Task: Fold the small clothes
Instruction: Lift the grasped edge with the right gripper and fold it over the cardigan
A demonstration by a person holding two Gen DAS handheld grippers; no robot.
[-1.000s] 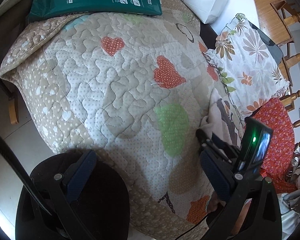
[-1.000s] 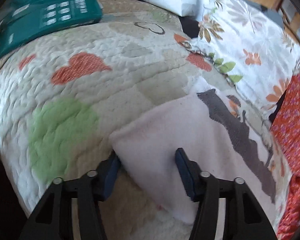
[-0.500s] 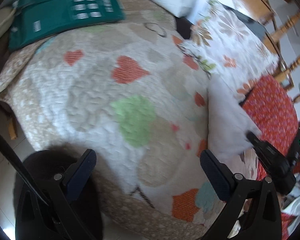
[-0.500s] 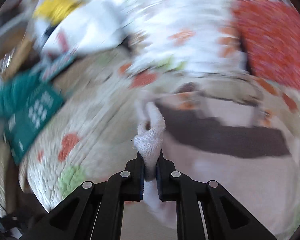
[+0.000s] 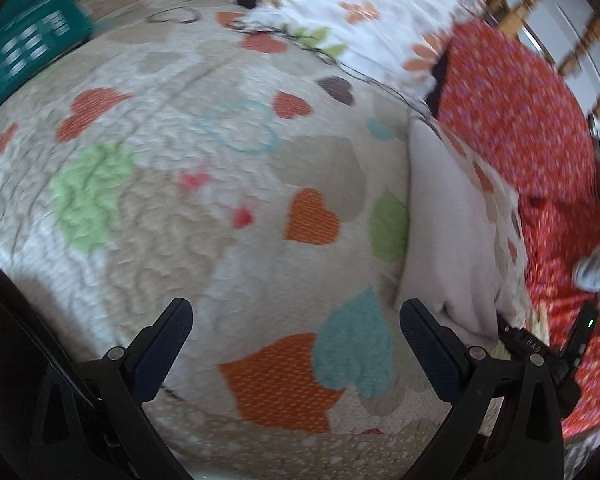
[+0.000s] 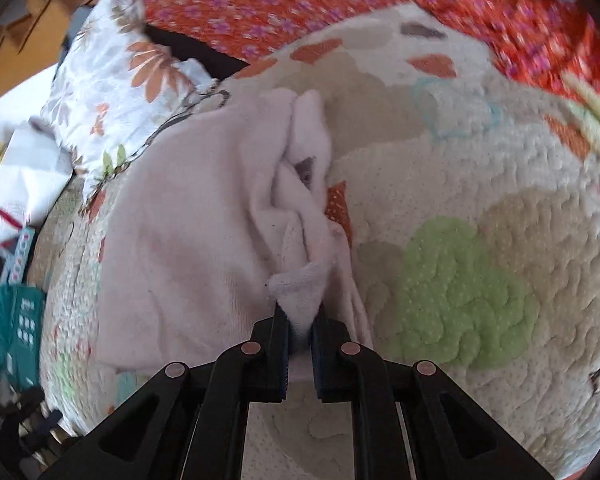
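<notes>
The right gripper [image 6: 299,322] had its jaws pinched tight on a bunched corner of the pale pink garment [image 6: 188,216], which lay on the heart-patterned quilt [image 6: 500,208] with one edge drawn over into a loose ridge running toward twelve o'clock. The left gripper [image 5: 296,344] held its jaws wide over bare quilt, gripping nothing; the garment [image 5: 444,232] sat at its two o'clock. By my reading the fold was only begun: the lifted edge had yet to be laid flat and squared. Around it, a floral cushion [image 6: 112,80] lay at ten o'clock, red flowered fabric [image 6: 260,4] at twelve, and a teal package [image 6: 12,320] at eight; none blocked the fold.
</notes>
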